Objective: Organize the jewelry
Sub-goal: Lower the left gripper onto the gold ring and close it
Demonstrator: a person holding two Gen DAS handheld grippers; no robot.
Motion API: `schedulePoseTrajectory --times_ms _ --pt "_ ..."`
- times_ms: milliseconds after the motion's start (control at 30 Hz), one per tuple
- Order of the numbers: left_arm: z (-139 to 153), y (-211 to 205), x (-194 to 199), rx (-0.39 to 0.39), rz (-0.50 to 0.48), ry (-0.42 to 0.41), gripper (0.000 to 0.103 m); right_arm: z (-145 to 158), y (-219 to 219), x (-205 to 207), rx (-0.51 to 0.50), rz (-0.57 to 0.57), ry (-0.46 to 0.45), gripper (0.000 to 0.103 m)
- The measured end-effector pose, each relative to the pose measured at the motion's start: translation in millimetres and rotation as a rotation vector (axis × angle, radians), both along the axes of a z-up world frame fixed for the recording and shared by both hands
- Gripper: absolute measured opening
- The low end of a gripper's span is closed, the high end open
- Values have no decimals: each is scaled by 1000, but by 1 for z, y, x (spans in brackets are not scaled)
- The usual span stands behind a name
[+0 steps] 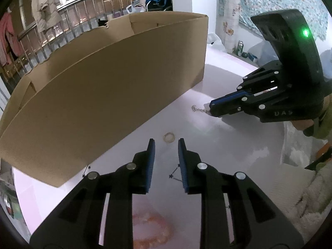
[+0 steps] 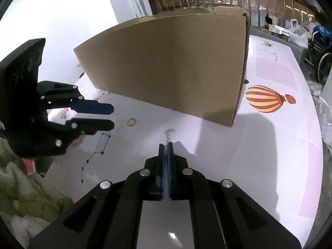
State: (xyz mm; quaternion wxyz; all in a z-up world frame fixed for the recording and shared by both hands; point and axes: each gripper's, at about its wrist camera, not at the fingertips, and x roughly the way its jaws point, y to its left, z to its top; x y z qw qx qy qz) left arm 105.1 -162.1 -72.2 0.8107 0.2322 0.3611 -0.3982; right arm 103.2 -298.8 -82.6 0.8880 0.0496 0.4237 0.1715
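A brown cardboard box (image 1: 108, 78) stands on the white table (image 1: 238, 145); it also shows in the right wrist view (image 2: 170, 70). My right gripper (image 2: 166, 145) is shut on one end of a thin silver chain (image 2: 169, 133), whose free end lies on the table; the chain also shows in the left wrist view (image 1: 198, 109), beside the right gripper (image 1: 210, 109). My left gripper (image 1: 166, 143) is open and empty, just short of a small gold ring (image 1: 169, 137) on the table. The ring (image 2: 131, 121) and left gripper (image 2: 113, 117) show in the right wrist view. An orange bead bracelet (image 1: 153, 228) lies under my left gripper.
The table carries a printed hot-air balloon (image 2: 267, 99) and constellation lines (image 2: 95, 151). A fluffy blanket (image 2: 27, 191) lies at the near edge. Bags and cans (image 1: 240, 47) stand at the table's far corner. A railing with hanging clothes (image 1: 41, 16) is behind.
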Motion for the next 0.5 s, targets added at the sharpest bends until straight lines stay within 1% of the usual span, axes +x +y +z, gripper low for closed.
schedulePoseTrajectory --times_ms 33,267,333,400,467,500 --pt "-1 -3 1 6 -8 -4 25 1 0 0 -2 2 -3 3" --pt "-11 -14 6 55 -51 -13 25 4 -4 -2 13 28 -15 3" --pt "-11 -15 5 54 -58 -13 25 3 -6 -1 19 30 -15 3" --pt "-11 -17 7 51 -62 -6 22 2 -7 0 23 31 -15 3" --pt "-11 -18 9 44 -70 11 13 1 -8 0 27 32 -15 3" --pt "-12 -17 9 40 -76 20 11 1 -8 0 29 31 -15 3"
